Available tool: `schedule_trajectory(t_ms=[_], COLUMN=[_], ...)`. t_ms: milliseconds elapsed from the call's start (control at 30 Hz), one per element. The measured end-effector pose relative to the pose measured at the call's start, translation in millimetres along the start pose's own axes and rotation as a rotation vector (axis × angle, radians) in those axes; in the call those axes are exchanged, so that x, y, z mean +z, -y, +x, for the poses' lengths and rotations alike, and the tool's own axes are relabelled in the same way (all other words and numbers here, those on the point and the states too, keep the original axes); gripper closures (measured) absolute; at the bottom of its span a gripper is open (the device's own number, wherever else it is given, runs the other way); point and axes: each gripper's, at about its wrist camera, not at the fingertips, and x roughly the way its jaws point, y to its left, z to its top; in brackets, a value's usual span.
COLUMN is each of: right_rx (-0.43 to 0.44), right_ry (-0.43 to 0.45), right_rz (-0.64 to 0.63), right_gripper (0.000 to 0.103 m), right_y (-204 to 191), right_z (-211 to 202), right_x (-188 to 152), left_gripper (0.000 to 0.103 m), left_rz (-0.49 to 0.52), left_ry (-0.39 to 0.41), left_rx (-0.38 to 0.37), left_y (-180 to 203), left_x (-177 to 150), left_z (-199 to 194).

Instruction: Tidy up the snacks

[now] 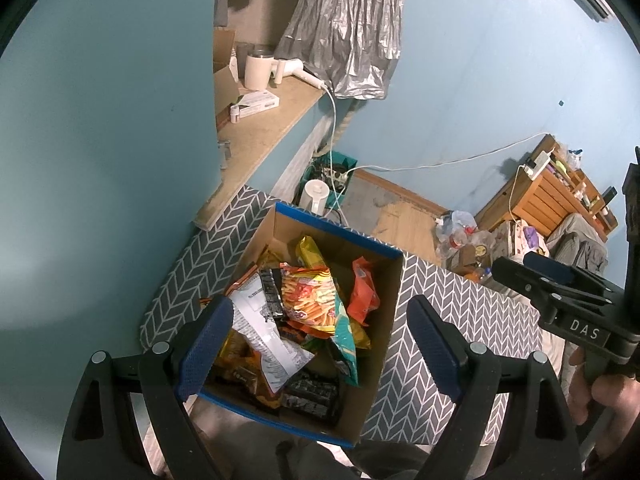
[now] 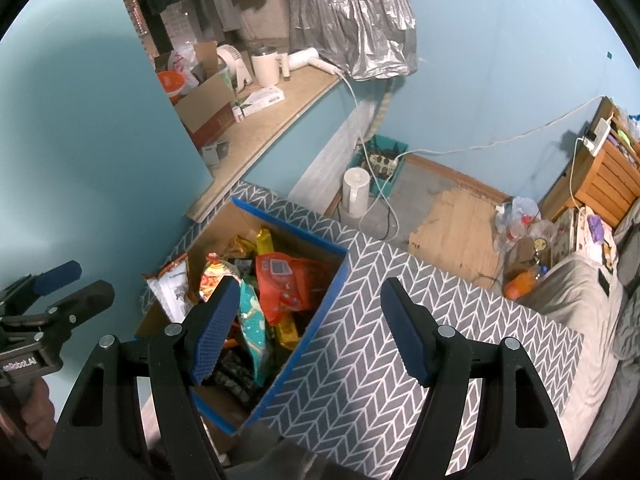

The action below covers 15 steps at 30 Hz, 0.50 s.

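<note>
The cardboard box [image 1: 372,276] of snack packets [image 1: 308,296] sits on the herringbone-patterned bench [image 2: 400,320]. The left tongs [image 1: 320,344] hang open above the box, holding nothing; the right tongs [image 2: 308,328] hang open over its right edge, also holding nothing

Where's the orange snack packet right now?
In the cardboard box, on the right side of the pile in both wrist views: the orange packet lies beside the teal-and-yellow snack bag, untouched.
</note>
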Motion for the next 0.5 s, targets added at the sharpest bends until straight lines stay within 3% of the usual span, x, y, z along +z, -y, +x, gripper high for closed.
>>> schedule_trajectory(t_ms=[500], right_rx=[0.002], right_ry=[0.000], right_rz=[0.004], right_gripper=[0.030], right_y=[-1.2], right_z=[1.4], right_x=[0.0], left_gripper=[0.013], left_rz=[-0.002], left_ry=[-0.006], left_rx=[0.001], left_y=[0.8], left_x=[-2.0], left_z=[-1.7])
